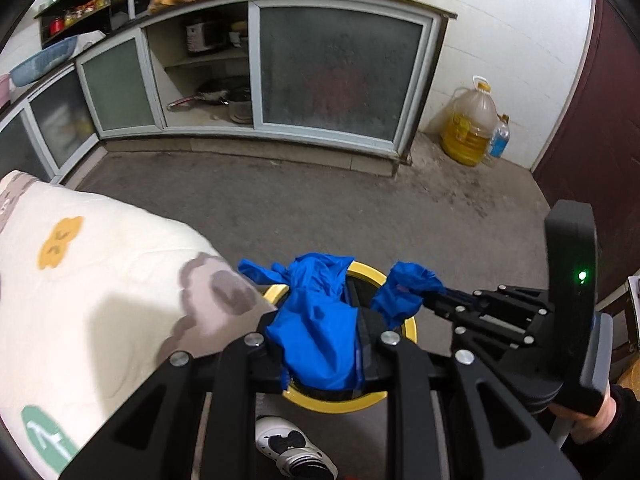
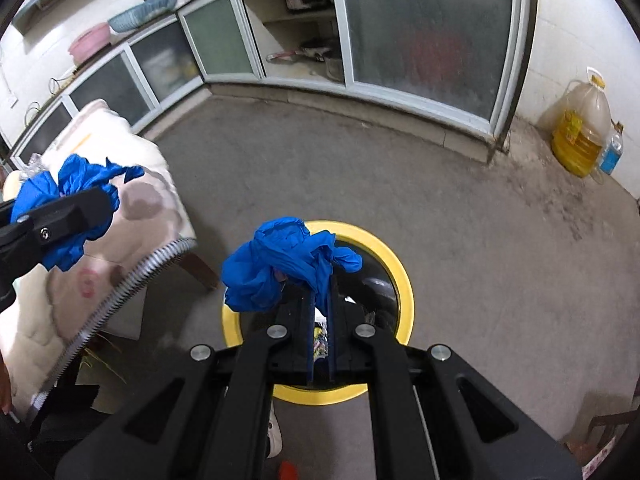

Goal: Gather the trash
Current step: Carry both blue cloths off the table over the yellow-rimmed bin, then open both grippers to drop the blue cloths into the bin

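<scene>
A: Cabinets [image 1: 336, 72] run across the far side, well ahead of both claws; the patterned quilt [image 1: 92, 280] sits off to the left.

B: Below them, the yellow-rimmed bin [image 2: 404, 280]. The left gripper [image 1: 320, 320] is pinching a crumpled blue bag [image 1: 316, 320] right over it.

A: The right gripper [image 2: 320, 292] is clamped on another blue wad [image 2: 280, 264], above the same opening

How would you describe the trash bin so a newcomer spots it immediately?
Start at the long cabinet with frosted sliding doors, then come forward across the grey floor. The bin stands there, directly below both grippers' blue plastic. Its bright yellow round rim around a dark opening sets it apart.
</scene>
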Available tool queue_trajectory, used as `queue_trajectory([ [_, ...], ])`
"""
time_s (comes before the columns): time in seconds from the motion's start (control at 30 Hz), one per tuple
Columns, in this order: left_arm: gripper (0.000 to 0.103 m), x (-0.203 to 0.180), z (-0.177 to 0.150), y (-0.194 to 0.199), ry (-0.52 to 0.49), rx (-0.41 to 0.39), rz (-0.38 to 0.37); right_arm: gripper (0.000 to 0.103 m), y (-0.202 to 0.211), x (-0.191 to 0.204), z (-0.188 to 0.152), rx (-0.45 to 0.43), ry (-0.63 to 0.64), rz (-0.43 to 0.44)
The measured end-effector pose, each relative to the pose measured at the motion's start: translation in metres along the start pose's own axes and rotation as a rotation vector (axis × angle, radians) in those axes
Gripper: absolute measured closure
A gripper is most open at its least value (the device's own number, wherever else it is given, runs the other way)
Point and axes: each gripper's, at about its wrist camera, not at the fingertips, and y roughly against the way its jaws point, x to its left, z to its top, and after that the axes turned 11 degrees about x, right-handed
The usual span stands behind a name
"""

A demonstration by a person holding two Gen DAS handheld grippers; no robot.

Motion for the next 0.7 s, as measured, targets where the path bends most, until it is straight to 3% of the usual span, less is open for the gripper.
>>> queue_trajectory([
  [0.47, 0.082, -0.013, 0.022, -0.05, -0.03, 0.079, 0.016, 0.098, -0.05, -0.017, 0.008, 0.104, -0.05, -0.034],
  [0.57, 0.073, -0.015, 0.025, -0.049, -0.029, 0.074, 0.023, 0.098, -0.059, -0.019, 0.01, 0.13, -0.057, -0.031],
  [0.63, 0.059, -0.016, 0.026, -0.046, -0.02, 0.058, 0.029, 0.096, -0.063, -0.022, 0.01, 0.138, -0.067, -0.04],
  [0.7, 0.031, -0.014, 0.025, -0.041, -0.002, 0.03, 0.042, 0.088, -0.069, -0.025, 0.01, 0.16, -0.066, -0.054],
])
